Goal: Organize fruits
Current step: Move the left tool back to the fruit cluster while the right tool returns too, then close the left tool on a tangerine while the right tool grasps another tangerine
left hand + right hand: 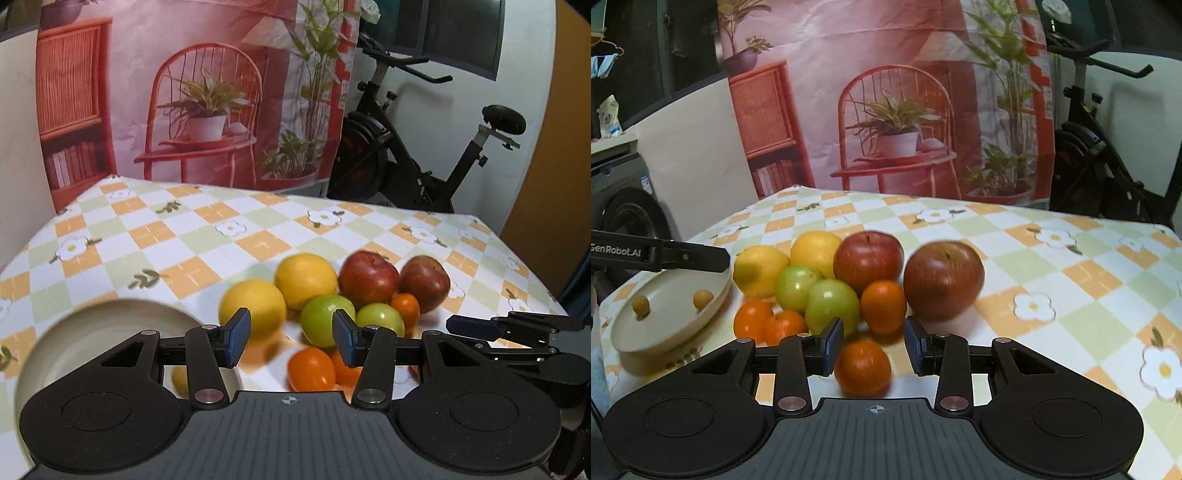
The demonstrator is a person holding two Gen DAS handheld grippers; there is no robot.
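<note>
A pile of fruit lies on the checked tablecloth: two yellow citrus [306, 280], two red apples [868, 260], two green fruits [833, 306] and several small oranges [882, 306]. My left gripper [291, 338] hovers open just before the pile, nothing between its blue pads; its tip [720, 258] hangs over the plate rim. My right gripper [875, 345] stands open, jaws narrowly apart above one orange [862, 367] that lies on the cloth, the pads not pressing it. The right gripper [454, 325] also shows side-on at the pile's right. A beige plate [668, 332] at the left holds two small tan fruits [703, 298].
The plate [92, 332] lies at the near left of the table [166, 236]. A printed backdrop [207, 92] hangs behind the table's far edge. An exercise bike [417, 147] stands beyond the far right corner. A grey appliance [628, 206] stands past the table's left edge.
</note>
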